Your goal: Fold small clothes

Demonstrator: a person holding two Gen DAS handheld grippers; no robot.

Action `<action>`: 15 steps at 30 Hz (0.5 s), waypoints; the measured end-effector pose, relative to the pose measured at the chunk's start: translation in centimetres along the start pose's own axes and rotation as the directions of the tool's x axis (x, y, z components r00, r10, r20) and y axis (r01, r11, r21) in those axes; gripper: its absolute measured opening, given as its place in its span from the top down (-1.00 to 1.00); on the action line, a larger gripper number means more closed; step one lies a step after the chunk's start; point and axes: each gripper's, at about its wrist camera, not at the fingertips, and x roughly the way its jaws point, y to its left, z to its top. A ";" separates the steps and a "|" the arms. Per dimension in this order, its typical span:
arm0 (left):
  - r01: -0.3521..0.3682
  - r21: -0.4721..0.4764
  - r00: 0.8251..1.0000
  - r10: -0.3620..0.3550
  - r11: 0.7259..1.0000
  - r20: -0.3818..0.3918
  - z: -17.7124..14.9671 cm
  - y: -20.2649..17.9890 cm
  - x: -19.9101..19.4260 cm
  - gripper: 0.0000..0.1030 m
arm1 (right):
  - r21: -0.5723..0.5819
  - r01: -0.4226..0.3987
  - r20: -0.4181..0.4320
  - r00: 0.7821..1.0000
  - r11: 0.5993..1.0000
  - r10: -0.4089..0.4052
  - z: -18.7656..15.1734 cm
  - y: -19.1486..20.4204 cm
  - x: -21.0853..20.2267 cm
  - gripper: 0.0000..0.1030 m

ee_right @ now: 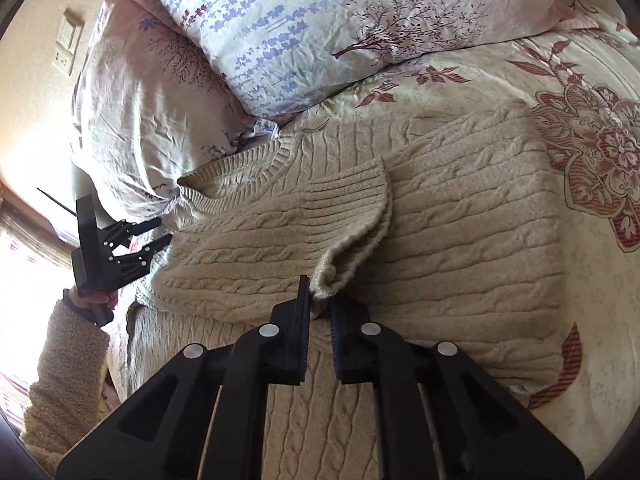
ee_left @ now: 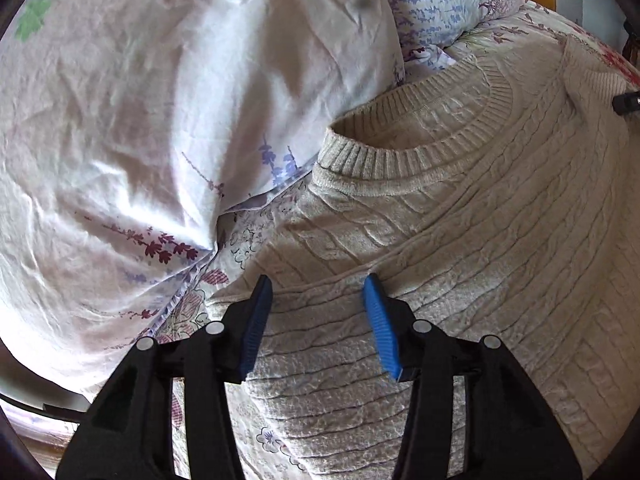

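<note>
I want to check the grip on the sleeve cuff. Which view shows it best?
The right wrist view: the right gripper is shut on the ribbed cuff of the sweater. The left wrist view shows only the sweater's collar and body, not this cuff.

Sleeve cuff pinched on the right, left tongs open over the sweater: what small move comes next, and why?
Probably close the left tongs on the sweater fabric between them. They straddle the knit without pinching, while the right tongs already hold the cuff.

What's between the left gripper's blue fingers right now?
Only the cream cable-knit sweater, lying flat beneath the open left gripper; its fingers aren't pinching it. Left wrist view.
</note>
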 end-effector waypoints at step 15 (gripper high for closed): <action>0.065 0.020 0.997 -0.066 0.998 0.043 0.1 -1.6 0.0 1.00 | 0.124 -0.101 0.058 0.994 0.987 0.095 1.4 -1.4 0.0 0.85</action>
